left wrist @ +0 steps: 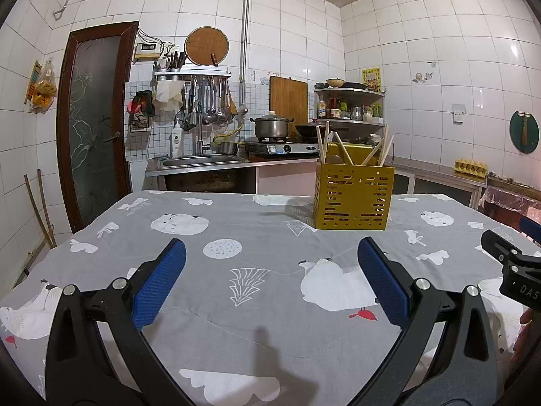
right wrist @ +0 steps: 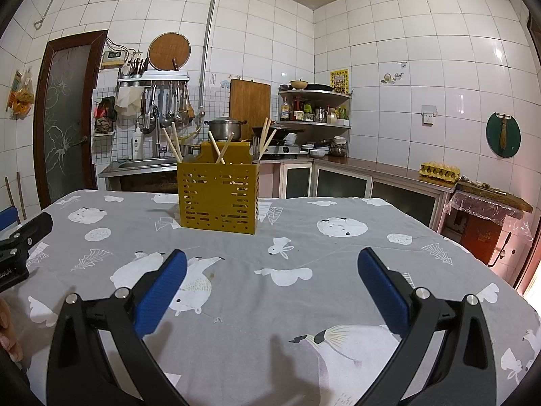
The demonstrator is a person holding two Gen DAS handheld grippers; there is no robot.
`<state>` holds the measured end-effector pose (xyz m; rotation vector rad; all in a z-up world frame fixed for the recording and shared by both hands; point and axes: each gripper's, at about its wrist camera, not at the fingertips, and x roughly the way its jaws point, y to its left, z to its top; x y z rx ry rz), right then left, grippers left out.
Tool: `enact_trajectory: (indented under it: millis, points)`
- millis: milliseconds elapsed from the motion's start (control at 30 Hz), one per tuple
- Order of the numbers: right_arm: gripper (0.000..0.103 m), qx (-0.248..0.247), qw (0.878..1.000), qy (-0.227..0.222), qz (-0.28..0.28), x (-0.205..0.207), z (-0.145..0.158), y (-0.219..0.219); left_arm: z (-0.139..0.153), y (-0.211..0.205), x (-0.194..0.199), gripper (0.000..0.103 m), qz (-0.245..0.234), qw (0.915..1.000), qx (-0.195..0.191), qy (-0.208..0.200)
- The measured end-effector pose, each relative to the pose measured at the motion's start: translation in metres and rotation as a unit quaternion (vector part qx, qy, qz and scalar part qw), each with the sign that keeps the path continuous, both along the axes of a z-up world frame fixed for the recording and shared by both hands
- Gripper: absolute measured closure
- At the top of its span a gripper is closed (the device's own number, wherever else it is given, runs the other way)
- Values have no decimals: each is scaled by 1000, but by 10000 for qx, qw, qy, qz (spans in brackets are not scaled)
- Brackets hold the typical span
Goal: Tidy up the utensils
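A yellow slotted utensil holder point(left wrist: 353, 196) stands upright on the grey patterned tablecloth point(left wrist: 257, 291), far right of centre in the left wrist view. It holds several wooden chopsticks and spoons point(left wrist: 341, 150). In the right wrist view the holder point(right wrist: 218, 196) is far left of centre, with the utensils point(right wrist: 223, 150) sticking out. My left gripper point(left wrist: 270, 264) is open and empty, well short of the holder. My right gripper point(right wrist: 270, 264) is open and empty too, also well short of it.
The table carries the grey cloth point(right wrist: 304, 304). The right gripper's body shows at the right edge of the left wrist view point(left wrist: 510, 264). Behind the table are a sink counter point(left wrist: 203, 162), a stove with a pot point(left wrist: 272, 128), and a corner shelf point(right wrist: 314, 108).
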<state>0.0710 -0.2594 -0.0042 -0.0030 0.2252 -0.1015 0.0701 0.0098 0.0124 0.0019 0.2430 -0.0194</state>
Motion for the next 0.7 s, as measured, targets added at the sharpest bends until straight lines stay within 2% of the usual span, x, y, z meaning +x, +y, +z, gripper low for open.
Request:
enact_trajectory:
  millis: [700]
  points:
    - [4,-2,10000,-24,-10,-1,2,0,0,-1,0,5,1,10000,0,-7]
